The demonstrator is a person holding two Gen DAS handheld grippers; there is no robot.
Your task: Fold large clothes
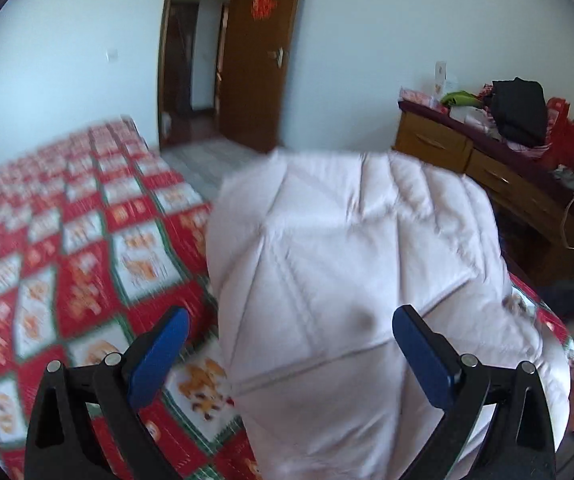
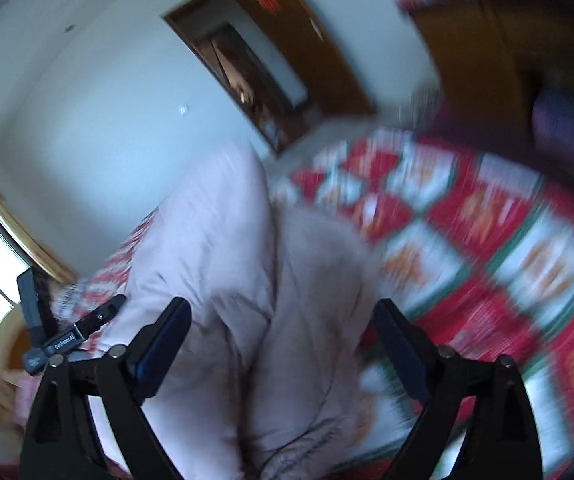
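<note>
In the left wrist view, the left gripper stands with its blue-padded jaws wide apart at the bottom of the frame, the white quilted jacket lying between and beyond them on the red-patterned bedspread. At upper centre, the brown door bears a red paper ornament, too blurred to read. In the right wrist view, the right gripper is likewise spread open over the jacket at lower centre; at left, the other gripper's body carries small white lettering that looks like "OmRobot.AI".

"OmRobot.AI" — left gripper
</note>
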